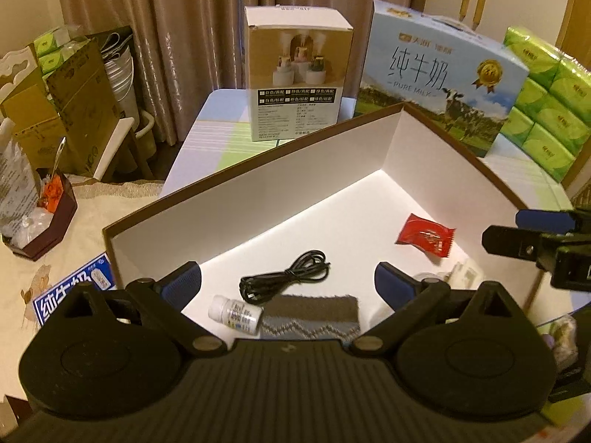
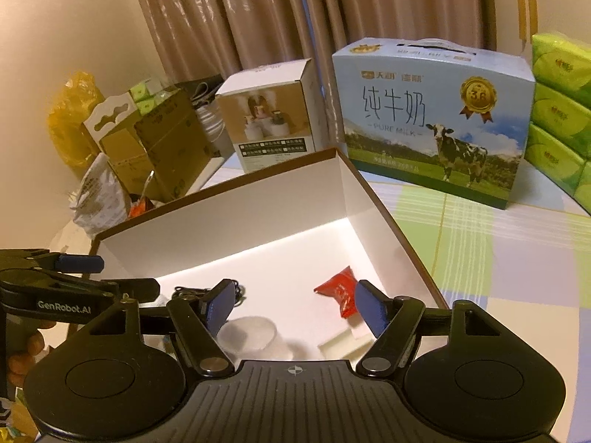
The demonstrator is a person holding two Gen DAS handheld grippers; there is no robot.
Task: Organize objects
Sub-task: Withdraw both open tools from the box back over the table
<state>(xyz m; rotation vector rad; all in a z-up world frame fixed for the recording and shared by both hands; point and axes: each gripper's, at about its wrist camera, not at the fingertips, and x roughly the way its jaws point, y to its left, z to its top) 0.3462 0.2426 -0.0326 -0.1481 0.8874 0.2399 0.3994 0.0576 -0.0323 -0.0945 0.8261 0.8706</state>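
A white-lined box (image 1: pixel 258 199) sits on a bench (image 2: pixel 480 229) covered with a green and blue checked cloth, brown curtains (image 2: pixel 240 18) behind. Inside lie a cable (image 1: pixel 284 277), a bottle (image 1: pixel 234 313), a grey cloth (image 1: pixel 310 317) and a red packet (image 2: pixel 340 291). A milk carton (image 2: pixel 436 118) and tissue packs (image 2: pixel 557 110) stand beyond. The left hand-held gripper (image 1: pixel 288 282) and the right hand-held gripper (image 2: pixel 291 310) both hang over the box, jaws apart, holding nothing.
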